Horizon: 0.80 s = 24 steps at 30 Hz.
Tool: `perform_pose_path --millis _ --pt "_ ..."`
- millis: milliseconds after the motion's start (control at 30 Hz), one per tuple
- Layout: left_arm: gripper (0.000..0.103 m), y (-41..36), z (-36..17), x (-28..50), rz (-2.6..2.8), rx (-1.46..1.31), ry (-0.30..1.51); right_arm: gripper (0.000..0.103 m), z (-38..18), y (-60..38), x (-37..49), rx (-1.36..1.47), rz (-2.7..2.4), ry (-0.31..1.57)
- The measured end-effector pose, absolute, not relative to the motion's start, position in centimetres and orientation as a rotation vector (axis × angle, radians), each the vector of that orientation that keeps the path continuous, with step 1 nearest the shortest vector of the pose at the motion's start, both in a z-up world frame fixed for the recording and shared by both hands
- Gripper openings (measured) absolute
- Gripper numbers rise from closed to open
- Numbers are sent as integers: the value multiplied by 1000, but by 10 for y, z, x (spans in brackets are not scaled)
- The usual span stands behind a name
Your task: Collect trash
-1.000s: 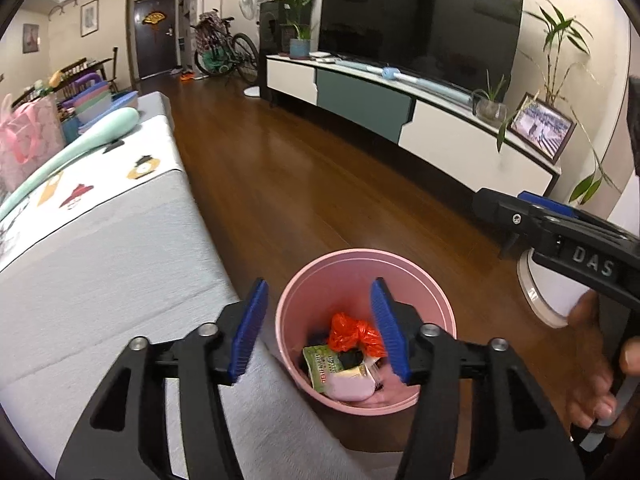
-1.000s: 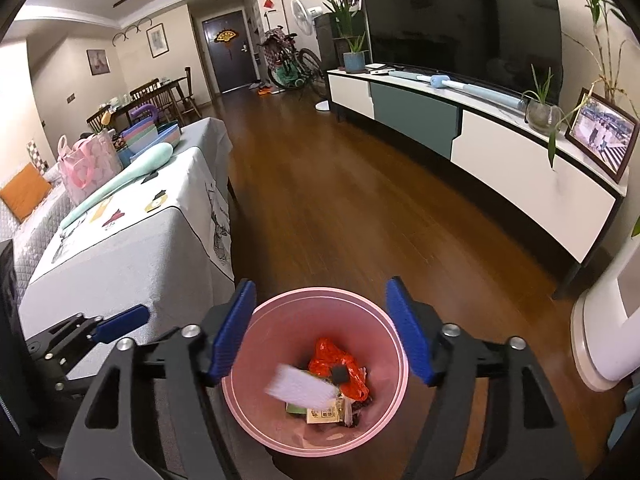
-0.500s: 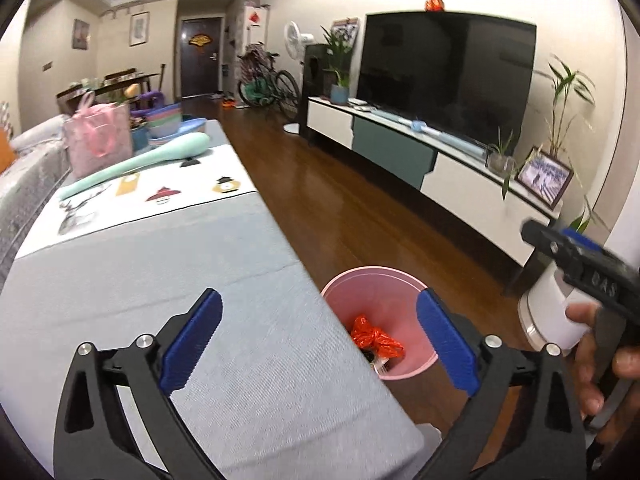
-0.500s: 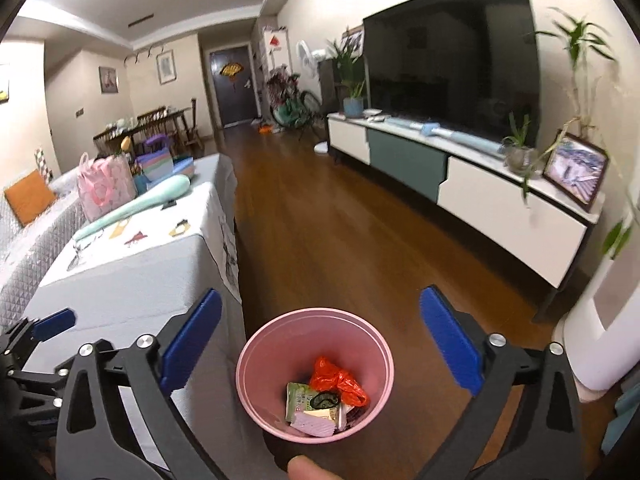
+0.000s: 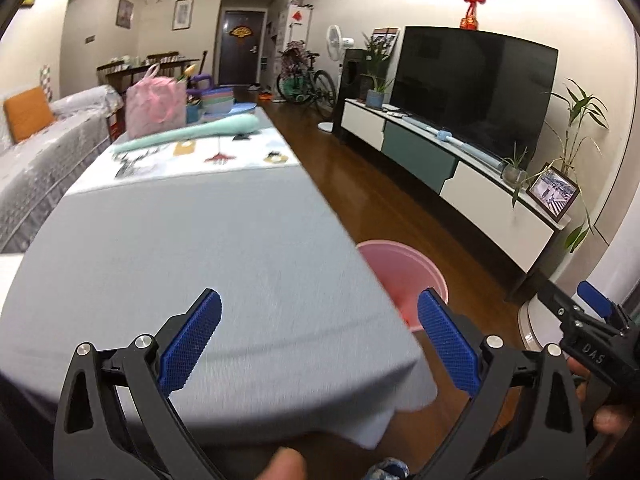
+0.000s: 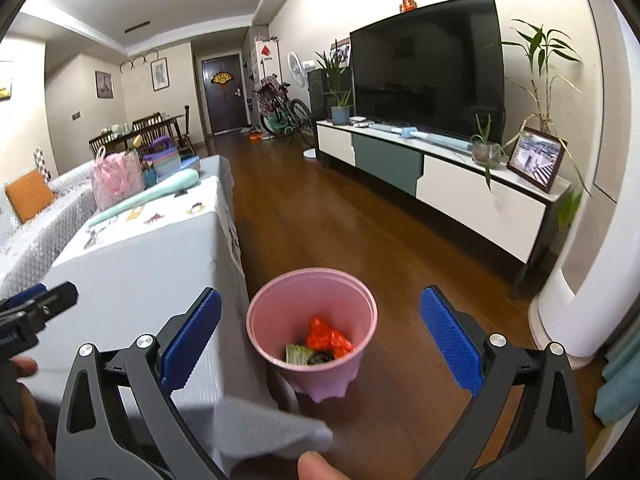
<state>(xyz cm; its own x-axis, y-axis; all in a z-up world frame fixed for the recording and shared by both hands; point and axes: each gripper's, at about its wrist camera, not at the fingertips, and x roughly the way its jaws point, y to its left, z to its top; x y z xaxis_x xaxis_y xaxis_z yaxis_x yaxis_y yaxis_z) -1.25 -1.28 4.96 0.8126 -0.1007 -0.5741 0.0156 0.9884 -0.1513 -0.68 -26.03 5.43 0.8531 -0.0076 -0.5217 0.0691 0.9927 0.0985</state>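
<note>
A pink trash bin [image 6: 312, 320] stands on the wood floor beside the grey-clothed table [image 6: 132, 280]. Inside it lie an orange crumpled wrapper [image 6: 329, 338], a green packet [image 6: 298, 354] and a dark scrap. My right gripper [image 6: 320, 340] is open and empty, held back above the bin. My left gripper [image 5: 318, 344] is open and empty over the table's near corner; the bin [image 5: 404, 276] shows partly behind the table edge [image 5: 360, 256]. The right gripper's tip shows at the lower right of the left wrist view [image 5: 588, 320].
A TV console [image 6: 432, 176] with a large TV [image 6: 428, 68] runs along the right wall. A white appliance [image 6: 576, 312] stands at the right. On the far table lie a mint roll [image 5: 192, 132] and a pink bag [image 5: 154, 106]. A sofa [image 5: 32, 168] is at left.
Both grippers opened wider after dropping trash into the bin, then pulled back and up. The left gripper swung left from over the bin to over the table.
</note>
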Motion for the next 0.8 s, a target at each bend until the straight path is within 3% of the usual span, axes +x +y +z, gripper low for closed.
perform_pose_path --millis 367,800 --pt "95 -9 7 -30 -17 -130 667 98 25 -233 -47 -29 -77 599" --pt "95 -19 -2 -35 -29 -92 689 98 22 -226 -44 -58 -65 605"
